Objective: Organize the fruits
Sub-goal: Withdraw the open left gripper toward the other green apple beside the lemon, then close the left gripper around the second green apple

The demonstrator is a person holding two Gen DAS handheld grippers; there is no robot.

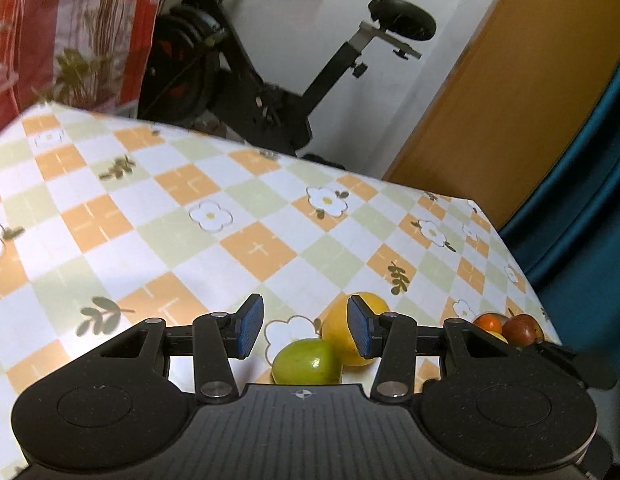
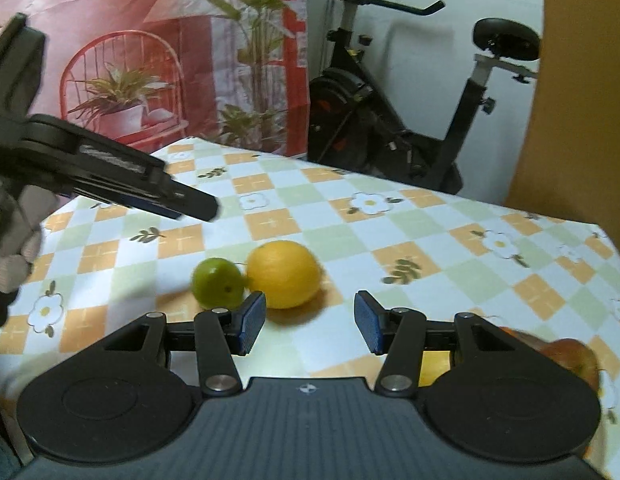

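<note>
Two hand-held grippers hover over a bench (image 2: 430, 216) covered in a checked orange, green and white cloth with daisy prints. The left gripper (image 1: 306, 326) has its blue-padded jaws apart and holds nothing; just beyond and below it lie a green fruit (image 1: 307, 361), perhaps a lime or small green apple, and a yellow-orange citrus (image 1: 342, 330), touching each other. The right gripper (image 2: 310, 322) also has its jaws apart and empty, with the same citrus (image 2: 284, 274) and green fruit (image 2: 218, 283) lying a little ahead and to its left. In the right wrist view the left gripper (image 2: 170, 200) reaches in from the left edge, held by a person's hand (image 2: 14, 256). Both fruits look firm, smooth and round, so they would probably roll and slip if nudged; a grip across the widest part, pads on opposite sides, seems safest. The citrus looks heavier and nearly as wide as the jaw gap, while the green fruit fits easily. At the right of the left wrist view sits a cluster of small fruits (image 1: 506, 328), orange, yellow and red, half hidden by the gripper; whether a bowl or plate holds them cannot be told. An exercise bike (image 2: 410, 112) stands behind the bench.
</note>
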